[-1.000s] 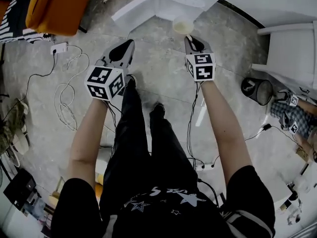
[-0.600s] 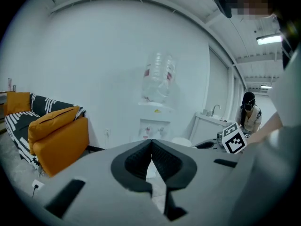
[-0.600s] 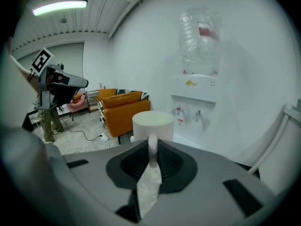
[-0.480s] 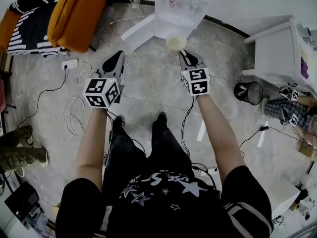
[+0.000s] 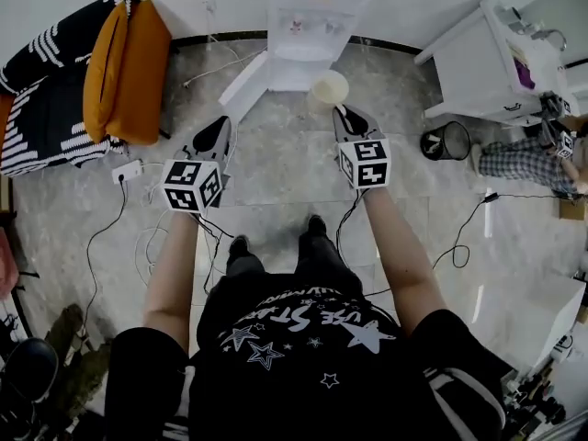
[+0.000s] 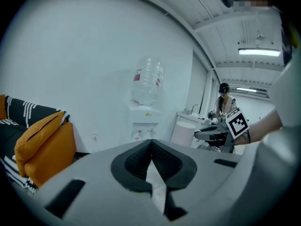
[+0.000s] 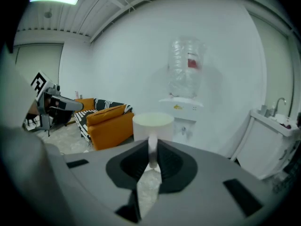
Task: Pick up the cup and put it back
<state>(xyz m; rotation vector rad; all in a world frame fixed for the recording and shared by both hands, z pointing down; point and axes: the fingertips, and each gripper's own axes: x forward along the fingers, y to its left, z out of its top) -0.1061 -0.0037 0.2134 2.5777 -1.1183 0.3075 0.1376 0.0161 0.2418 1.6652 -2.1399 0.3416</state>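
A pale cream cup (image 5: 330,88) hangs in the air in front of a white water dispenser (image 5: 308,26). My right gripper (image 5: 342,110) is shut on the cup's handle, a thin white strip pinched between the dark pads. In the right gripper view the cup (image 7: 153,121) stands upright just beyond the right gripper (image 7: 152,161), with the dispenser (image 7: 186,102) and its bottle behind. My left gripper (image 5: 223,122) is held level to the left, shut with nothing in it. In the left gripper view the left gripper (image 6: 151,142) has its pads together, and the cup (image 6: 183,132) shows at the right.
An orange cushion (image 5: 124,67) lies on a striped black-and-white sofa (image 5: 46,108) at the left. A white cabinet (image 5: 487,62) and a black waste bin (image 5: 447,142) stand at the right. Cables and a power strip (image 5: 129,170) lie on the floor. Another person (image 5: 537,154) is at the right edge.
The view has tilted up, so the dispenser and wall now show in full. Both grippers have stayed side by side before it, the cup still gripped in the right one.
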